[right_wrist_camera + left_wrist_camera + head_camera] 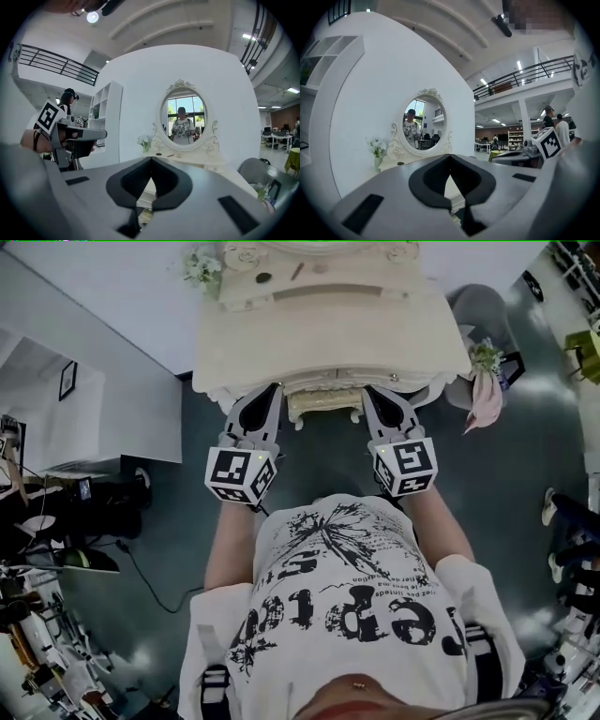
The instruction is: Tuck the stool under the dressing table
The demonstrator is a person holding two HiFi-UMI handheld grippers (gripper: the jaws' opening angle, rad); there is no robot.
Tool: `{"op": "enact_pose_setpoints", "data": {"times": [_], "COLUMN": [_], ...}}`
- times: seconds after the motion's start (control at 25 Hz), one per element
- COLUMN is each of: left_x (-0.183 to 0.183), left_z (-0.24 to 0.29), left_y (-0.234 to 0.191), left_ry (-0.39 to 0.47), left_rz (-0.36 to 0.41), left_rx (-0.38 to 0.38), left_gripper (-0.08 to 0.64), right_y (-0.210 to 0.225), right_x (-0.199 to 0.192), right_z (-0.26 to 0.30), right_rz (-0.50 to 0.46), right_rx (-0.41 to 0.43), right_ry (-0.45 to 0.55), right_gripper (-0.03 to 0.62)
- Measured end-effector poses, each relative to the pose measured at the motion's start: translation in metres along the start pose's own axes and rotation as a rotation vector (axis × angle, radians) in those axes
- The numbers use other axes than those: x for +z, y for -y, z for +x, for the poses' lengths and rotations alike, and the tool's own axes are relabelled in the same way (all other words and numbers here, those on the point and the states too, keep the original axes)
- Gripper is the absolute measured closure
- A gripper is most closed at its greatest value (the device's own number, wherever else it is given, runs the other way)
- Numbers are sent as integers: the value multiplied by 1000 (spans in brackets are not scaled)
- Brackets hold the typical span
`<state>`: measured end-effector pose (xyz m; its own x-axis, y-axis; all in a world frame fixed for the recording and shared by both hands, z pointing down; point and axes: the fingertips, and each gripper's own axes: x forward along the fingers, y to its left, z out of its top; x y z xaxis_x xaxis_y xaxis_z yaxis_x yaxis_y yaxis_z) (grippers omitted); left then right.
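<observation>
1. Both forearms reach forward from the torso, roughly parallel, elbows at the sides. Each hand is hidden behind its claw's marker cube.
2. The left claw [271,390] [450,157] points at the front edge of the dressing table [281,381]. Its jaws are closed tip to tip with nothing gripped, leaving only the hollow between the pads.
3. The right claw [369,391] [151,159] mirrors it on the other side, jaws likewise together and empty.
4. The stool [323,406] sits between the two claws. It is pushed under the table's front edge, with only a cream strip of it showing.
5. The surface [328,329] is cream and carved, with an oval mirror [423,123] [183,123] at its back — a vase of flowers [200,268] [144,143] stands at the far left corner.
6. A grey chair [483,310] stands just beside the table's right end.
</observation>
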<state>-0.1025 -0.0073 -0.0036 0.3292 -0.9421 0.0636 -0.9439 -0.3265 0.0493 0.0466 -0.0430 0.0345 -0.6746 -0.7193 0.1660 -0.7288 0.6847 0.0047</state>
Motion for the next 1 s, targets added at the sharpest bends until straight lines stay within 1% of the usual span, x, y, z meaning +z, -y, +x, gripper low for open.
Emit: {"op": "enact_pose_setpoints", "data": {"times": [0.16, 0.44, 0.8, 1.0], "left_x": [7, 3, -3, -3], "left_z": [-5, -4, 9, 9], "left_y": [4, 17, 5, 5], "left_ry": [10, 14, -10, -15], "left_rz": [8, 15, 53, 53], "left_rx": [-2, -27, -1, 6], "left_gripper": [540, 540, 540, 540], "right_y": [0, 12, 21, 20], "right_x": [4, 1, 0, 3], "right_z": [-11, -14, -5, -7], "right_rz": [9, 31, 12, 10], "right_rx": [-13, -35, -48, -45], "right_ry": [17, 7, 3, 12], "right_gripper": [575, 575, 575, 575]}}
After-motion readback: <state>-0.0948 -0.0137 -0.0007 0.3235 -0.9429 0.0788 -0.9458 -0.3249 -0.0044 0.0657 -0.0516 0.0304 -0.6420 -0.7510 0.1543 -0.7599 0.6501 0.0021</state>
